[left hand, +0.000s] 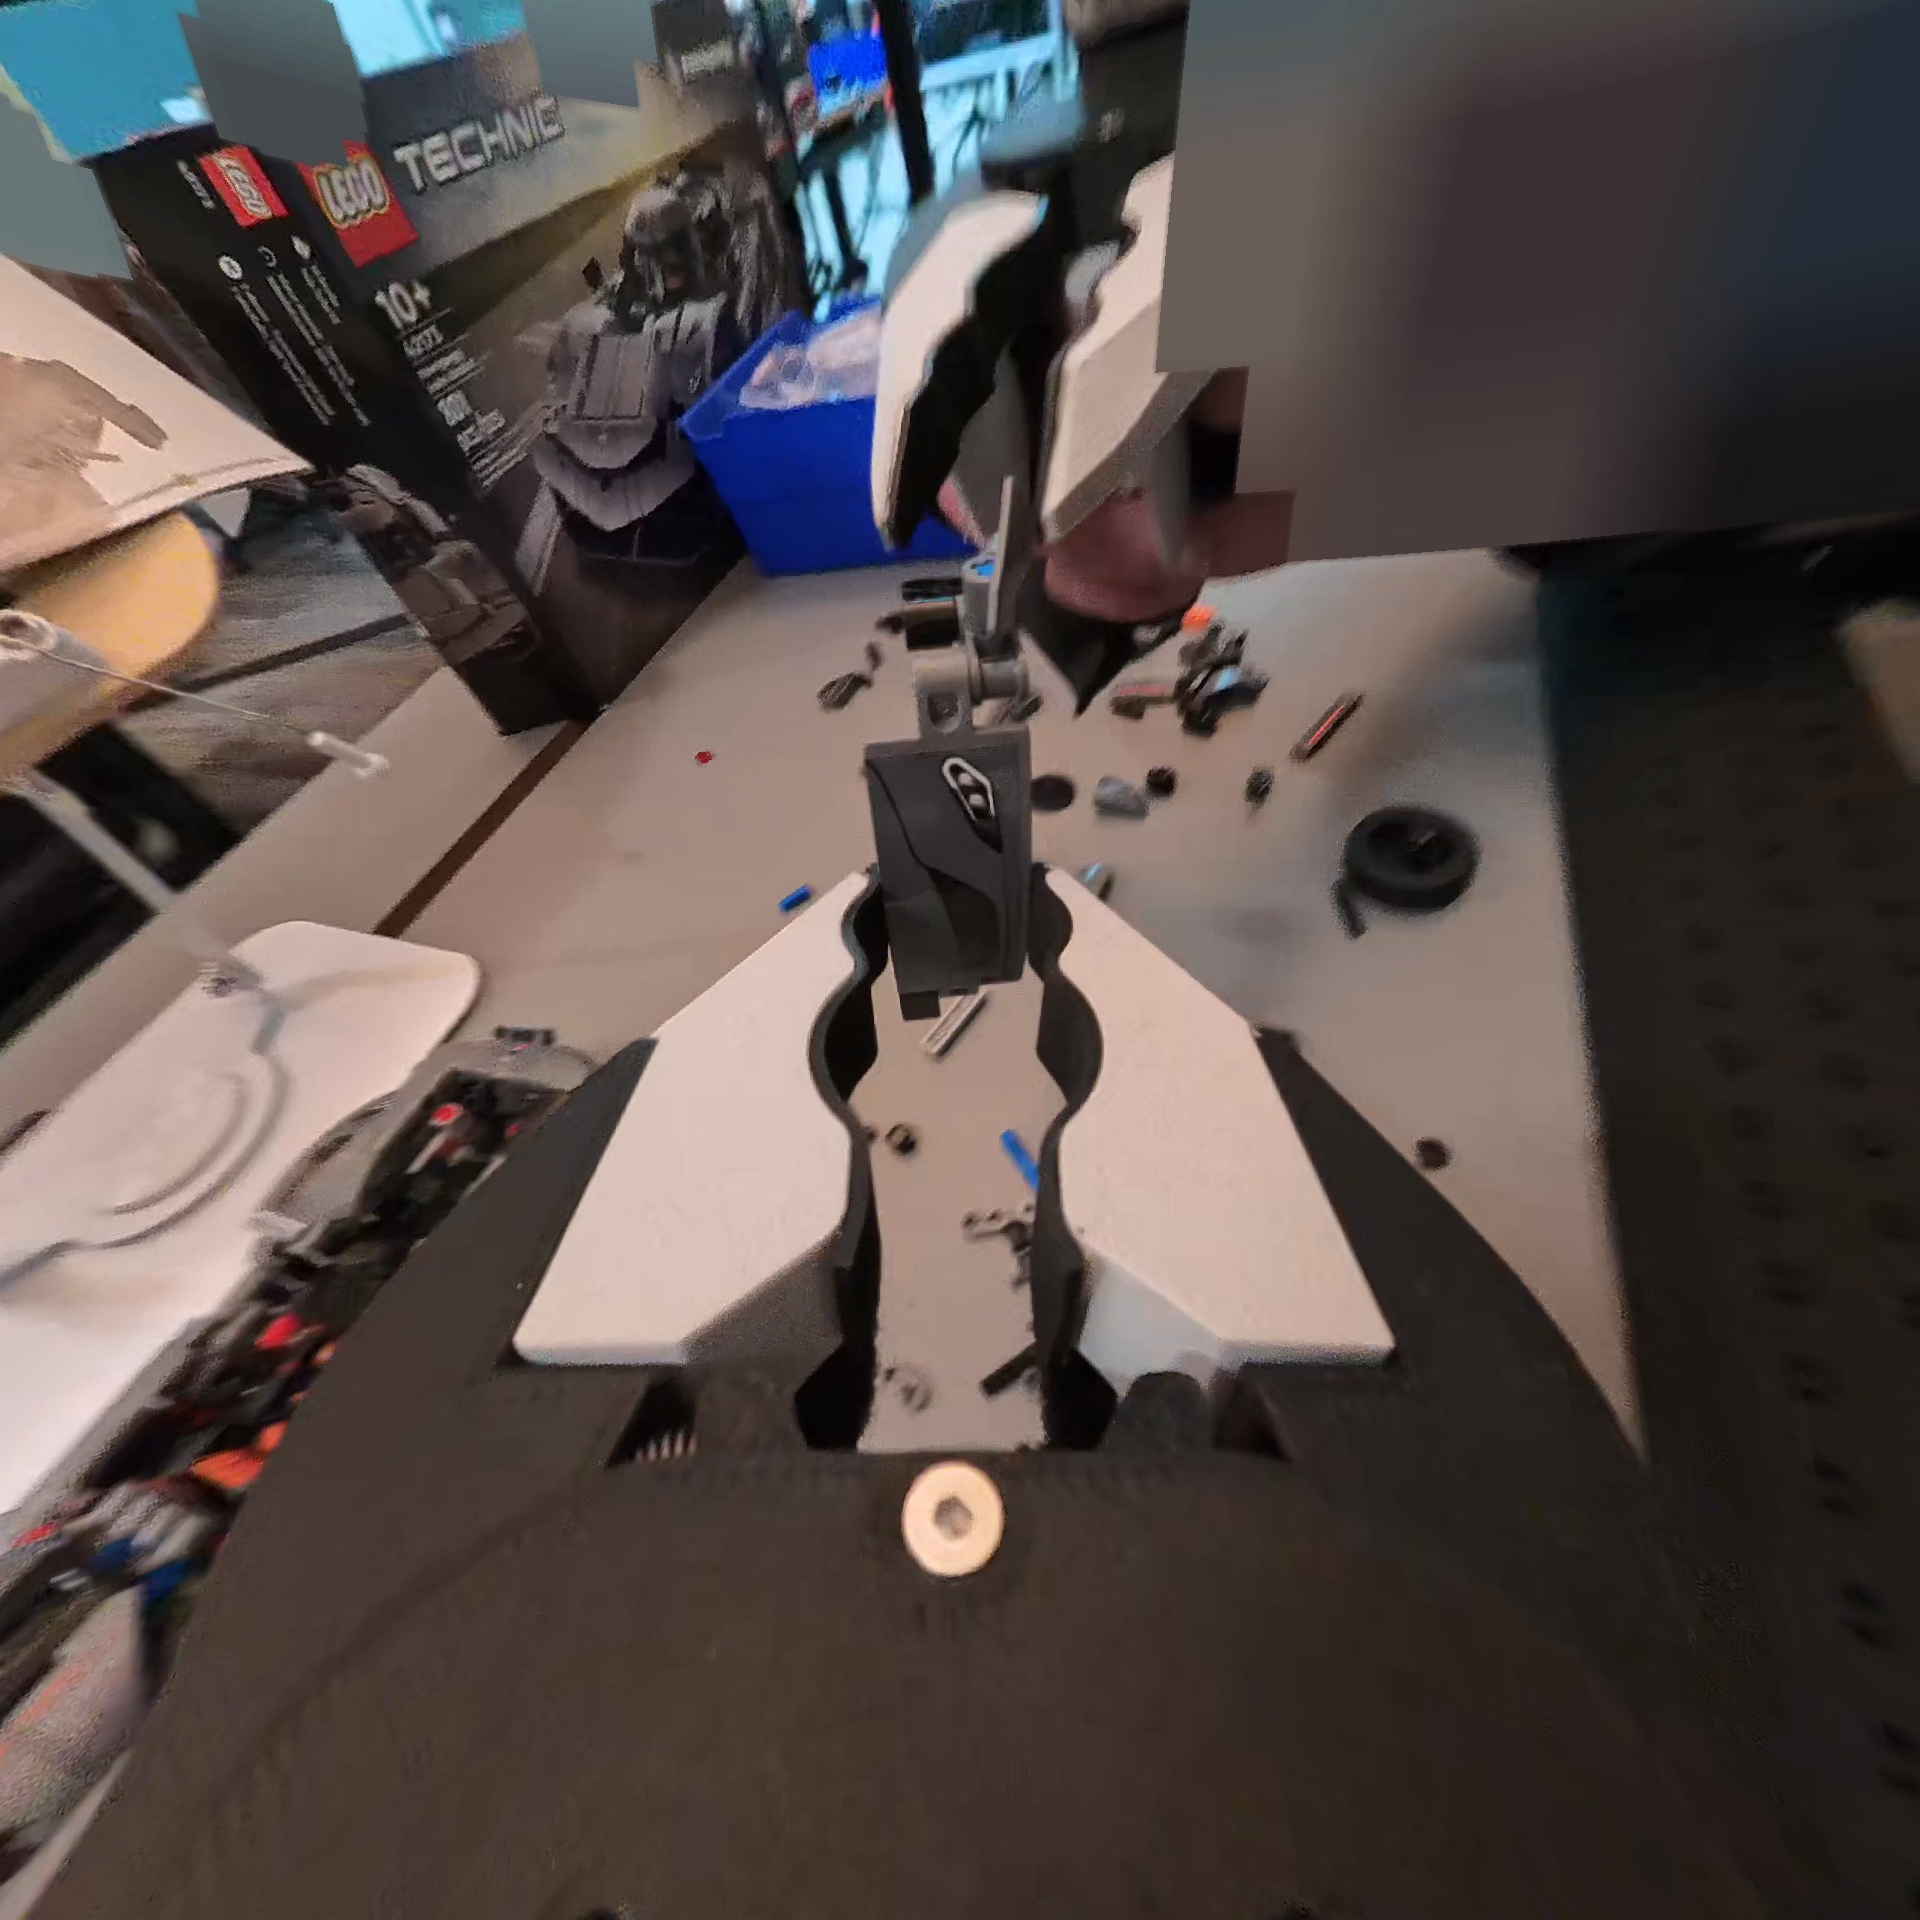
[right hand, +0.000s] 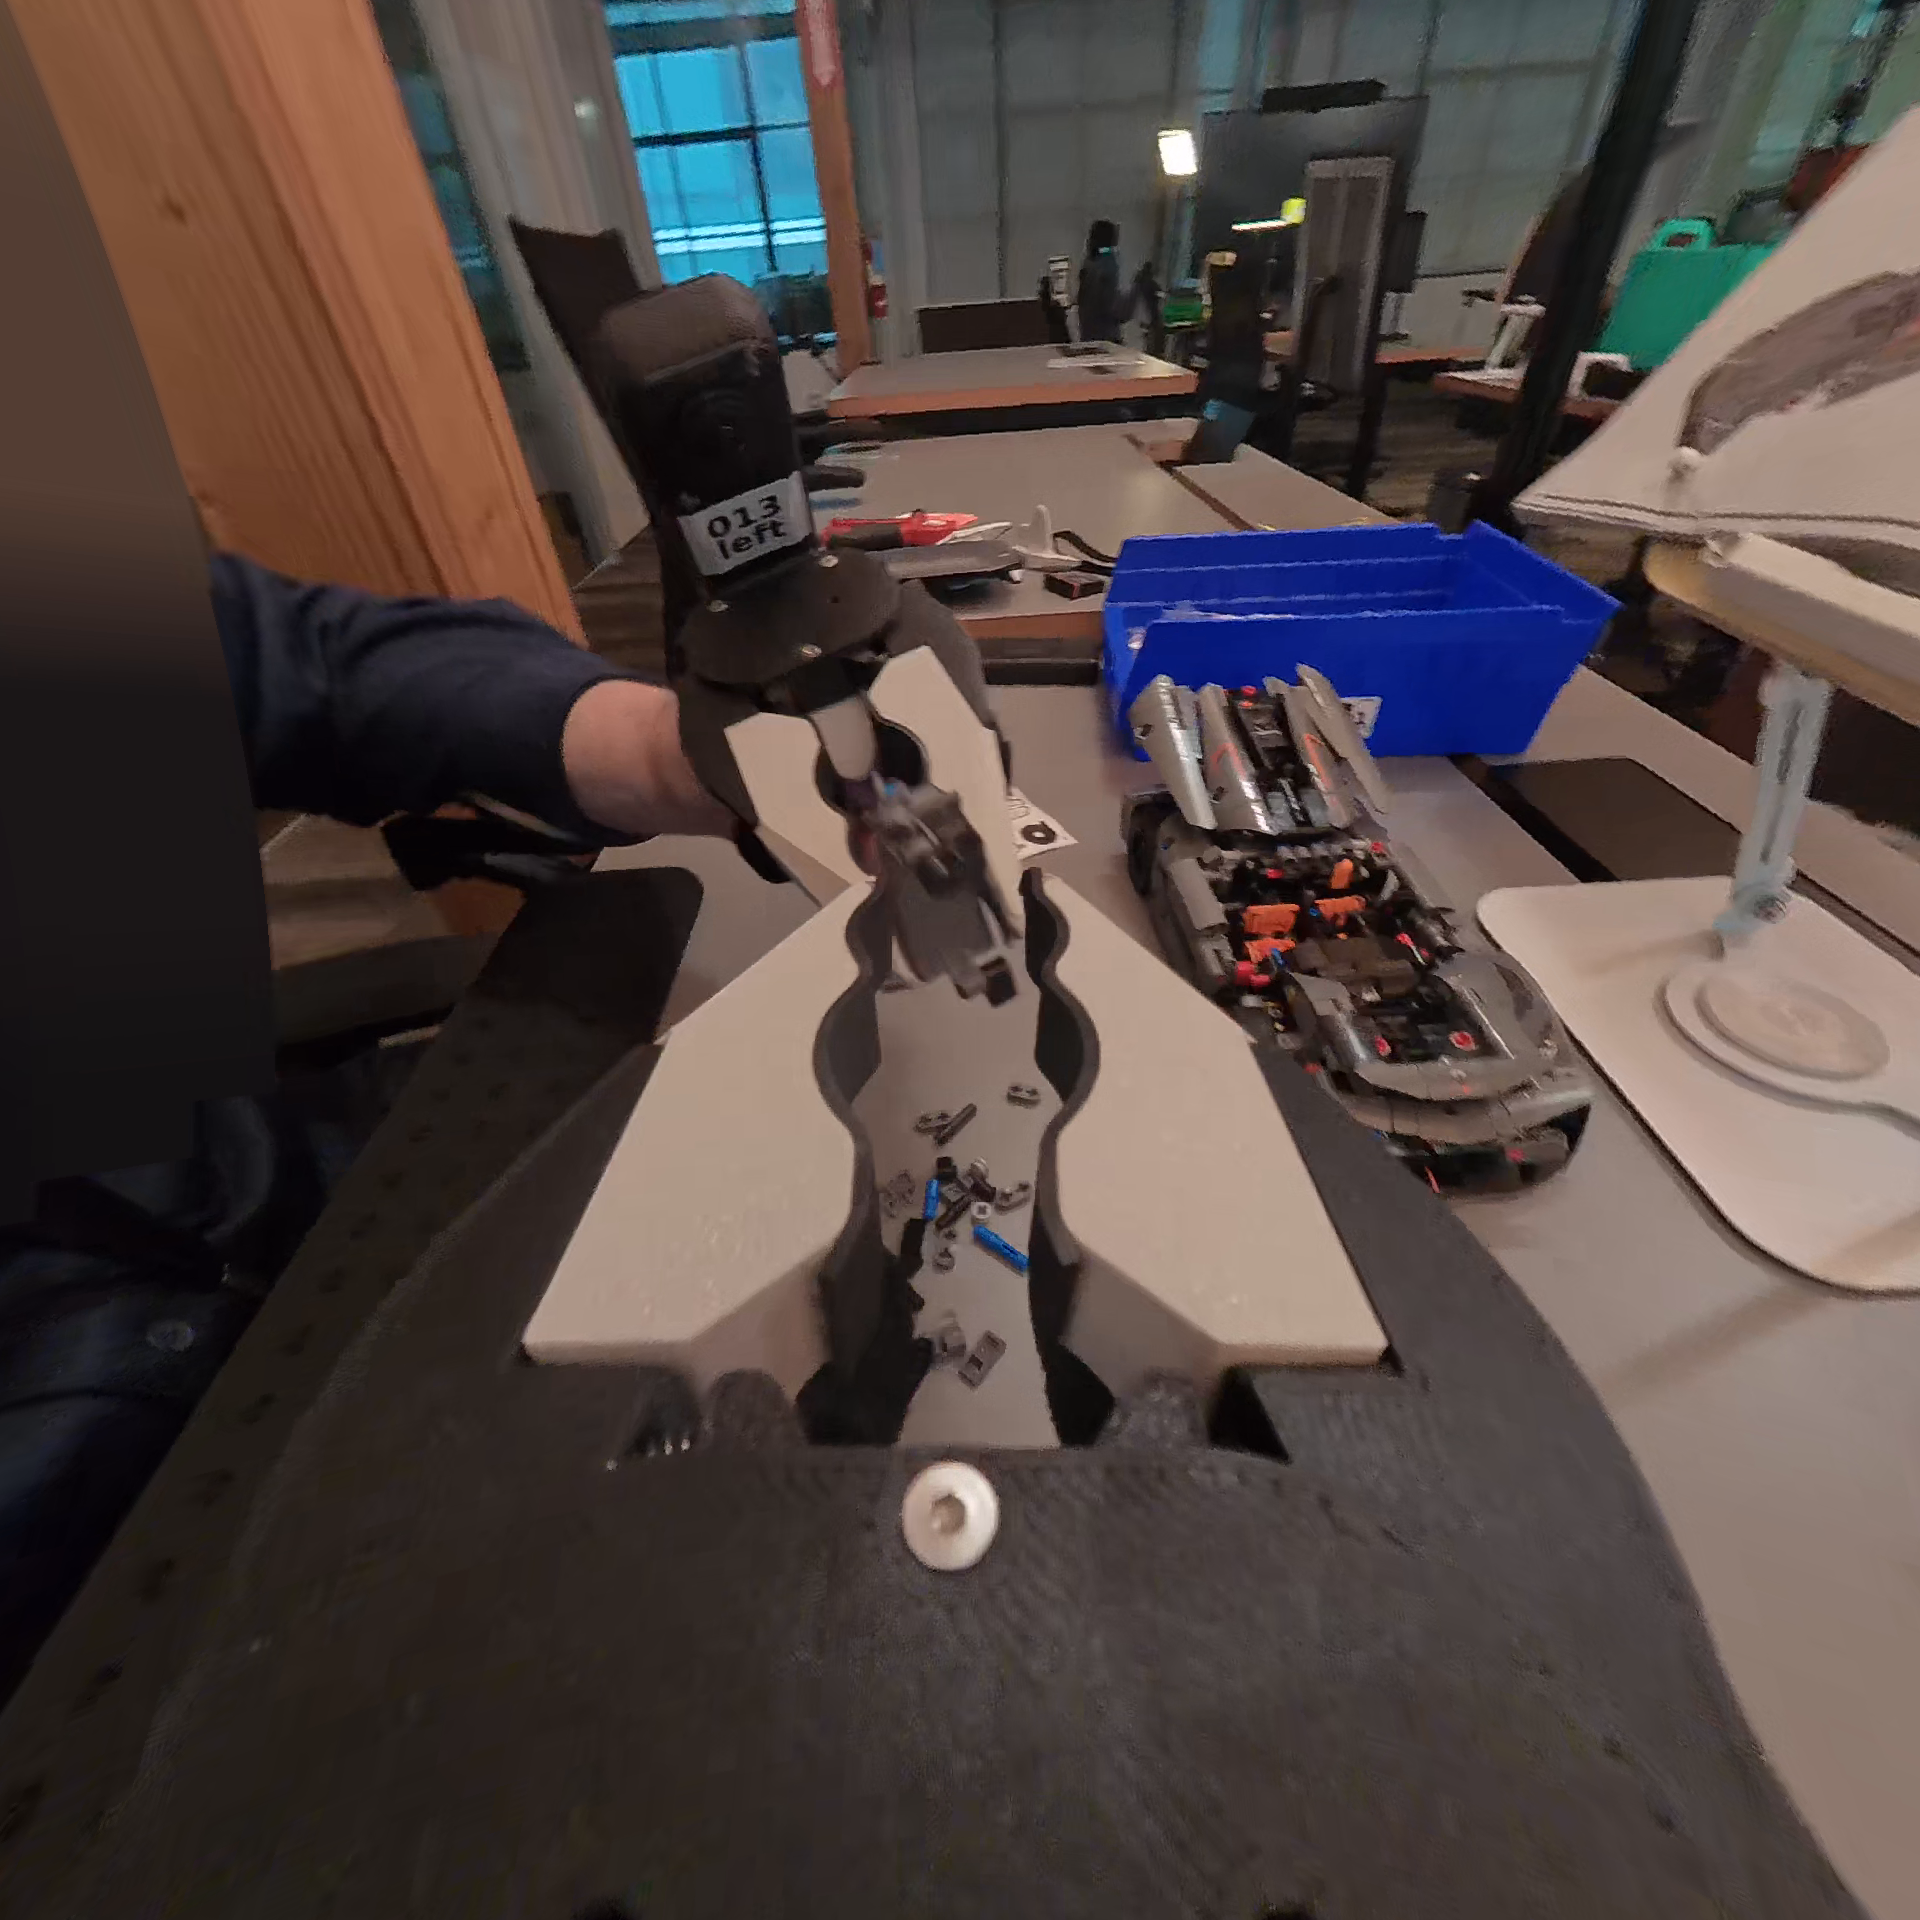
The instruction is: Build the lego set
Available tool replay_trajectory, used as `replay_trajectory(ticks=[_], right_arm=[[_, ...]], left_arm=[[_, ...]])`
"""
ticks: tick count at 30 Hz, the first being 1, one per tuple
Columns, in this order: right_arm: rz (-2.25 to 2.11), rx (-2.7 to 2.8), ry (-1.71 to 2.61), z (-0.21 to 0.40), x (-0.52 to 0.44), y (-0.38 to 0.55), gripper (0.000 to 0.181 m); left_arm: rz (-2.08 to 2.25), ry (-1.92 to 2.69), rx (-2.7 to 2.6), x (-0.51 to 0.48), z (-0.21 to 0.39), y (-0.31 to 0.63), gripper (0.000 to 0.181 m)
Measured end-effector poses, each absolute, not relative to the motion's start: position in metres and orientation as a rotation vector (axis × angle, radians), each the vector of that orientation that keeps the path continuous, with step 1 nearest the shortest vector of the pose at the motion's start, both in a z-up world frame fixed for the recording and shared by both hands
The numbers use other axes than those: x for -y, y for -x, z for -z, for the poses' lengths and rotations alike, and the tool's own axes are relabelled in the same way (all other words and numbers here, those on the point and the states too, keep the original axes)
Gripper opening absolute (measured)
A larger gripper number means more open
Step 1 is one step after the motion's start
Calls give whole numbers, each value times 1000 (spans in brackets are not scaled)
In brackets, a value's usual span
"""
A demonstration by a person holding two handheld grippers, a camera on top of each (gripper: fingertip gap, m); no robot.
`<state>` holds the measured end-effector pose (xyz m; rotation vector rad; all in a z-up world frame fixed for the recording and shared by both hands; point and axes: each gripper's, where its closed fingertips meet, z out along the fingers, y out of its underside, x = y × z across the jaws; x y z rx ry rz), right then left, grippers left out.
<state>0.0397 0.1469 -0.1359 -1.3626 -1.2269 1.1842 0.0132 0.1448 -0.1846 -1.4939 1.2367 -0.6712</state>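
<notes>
A small sub-assembly hangs between both grippers: a dark panel [left hand: 951,862] with grey connectors [left hand: 966,675] and a thin grey rod [left hand: 1003,540] on top. My left gripper [left hand: 956,888] is shut on the panel's sides. My right gripper [left hand: 977,520] comes from above, blurred, with its jaws narrow around the rod end. In the right wrist view the sub-assembly [right hand: 940,914] sits blurred between my right gripper's tips [right hand: 948,888], with the left gripper [right hand: 914,852] behind it. A partly built grey car model [right hand: 1351,935] stands on the table to the right.
Loose small pieces [left hand: 1195,686] and a black tyre [left hand: 1408,857] lie on the table, with more pieces [right hand: 966,1195] under my right gripper. A blue bin [right hand: 1351,623], the set's box [left hand: 499,364] and a white booklet stand [right hand: 1766,1039] ring the work area. A person's arm [right hand: 468,717] reaches in from the left. My right fingertips sit around 6 cm from my left ones.
</notes>
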Motion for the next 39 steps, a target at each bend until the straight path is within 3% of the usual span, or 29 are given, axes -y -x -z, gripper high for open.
replay_trajectory(ticks=[7,13,20,28,39], right_arm=[[-1224,1230,1470,151,-150,-35,22],[-1150,1431,1415,172,-117,-15,28],[-1063,1501,1324,172,-104,-10,6],[-605,1626,1131,181,-106,-13,6],[-504,1595,1247,194,-135,-20,6]], left_arm=[[1137,1372,-1064,-129,141,-5,23],[1220,1263,-1110,-109,132,-17,23],[1224,1245,-1187,-96,139,-25,24],[771,1185,-1410,-87,155,-31,23],[-233,954,-1629,-107,182,-34,23]])
